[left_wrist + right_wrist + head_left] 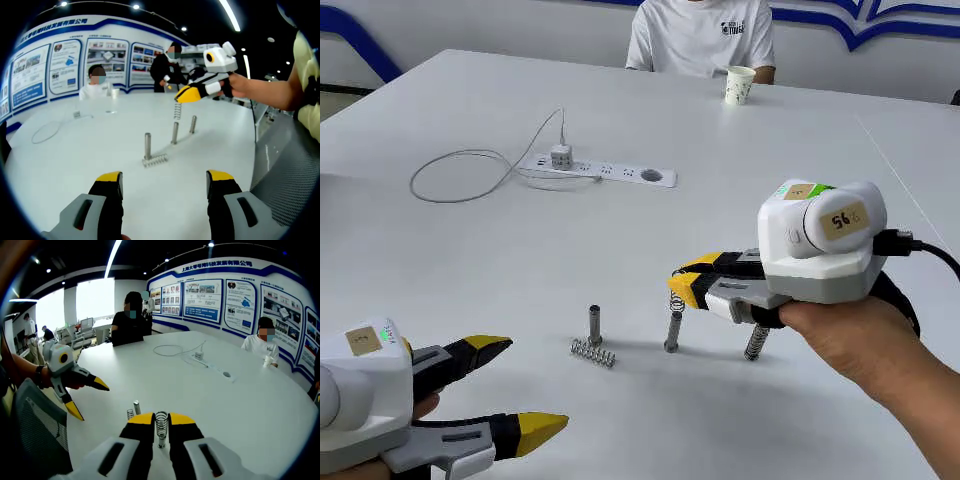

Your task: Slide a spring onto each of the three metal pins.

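Three metal pins stand on the white table. The left pin is bare, and a loose spring lies at its foot. My right gripper is shut on a second spring, held upright just above the middle pin. The right pin carries a spring. My left gripper hovers open near the table's front left, with nothing between its jaws.
A white power strip with a plugged charger and a looped cable lies at mid-table. A paper cup stands at the far edge in front of a seated person. Other people stand in the room behind.
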Tool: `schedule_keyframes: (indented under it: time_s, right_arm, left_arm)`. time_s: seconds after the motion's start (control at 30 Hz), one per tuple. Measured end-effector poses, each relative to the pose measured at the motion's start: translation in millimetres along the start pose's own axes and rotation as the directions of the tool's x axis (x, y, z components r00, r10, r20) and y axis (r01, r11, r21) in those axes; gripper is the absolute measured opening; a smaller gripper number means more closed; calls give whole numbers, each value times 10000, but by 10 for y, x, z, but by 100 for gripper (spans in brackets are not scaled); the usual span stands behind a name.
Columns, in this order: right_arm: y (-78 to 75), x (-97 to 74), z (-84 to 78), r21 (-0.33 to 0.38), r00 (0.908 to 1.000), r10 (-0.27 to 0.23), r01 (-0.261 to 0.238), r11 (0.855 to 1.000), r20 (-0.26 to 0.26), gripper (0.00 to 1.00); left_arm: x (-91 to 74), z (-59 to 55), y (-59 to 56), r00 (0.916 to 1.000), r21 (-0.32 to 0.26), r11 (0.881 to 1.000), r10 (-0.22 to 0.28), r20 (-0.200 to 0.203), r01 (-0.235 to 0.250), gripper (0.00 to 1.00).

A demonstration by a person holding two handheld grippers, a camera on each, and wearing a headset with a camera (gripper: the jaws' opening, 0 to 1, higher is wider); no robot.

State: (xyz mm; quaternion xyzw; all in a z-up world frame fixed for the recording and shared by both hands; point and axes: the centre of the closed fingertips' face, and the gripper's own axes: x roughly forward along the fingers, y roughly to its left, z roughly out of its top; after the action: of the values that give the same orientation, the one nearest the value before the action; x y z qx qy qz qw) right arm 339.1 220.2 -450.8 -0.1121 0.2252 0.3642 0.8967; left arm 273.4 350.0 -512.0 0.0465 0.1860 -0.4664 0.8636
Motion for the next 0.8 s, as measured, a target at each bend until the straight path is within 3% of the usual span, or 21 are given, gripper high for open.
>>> schedule_keyframes:
  time_s: [0.8]
  right_arm:
    - [-12,59,-104,252,9999,97,-94,9996,-103,12]
  left_arm:
    - [20,-55,8,9998,-80,10000,-55,-167,54,69]
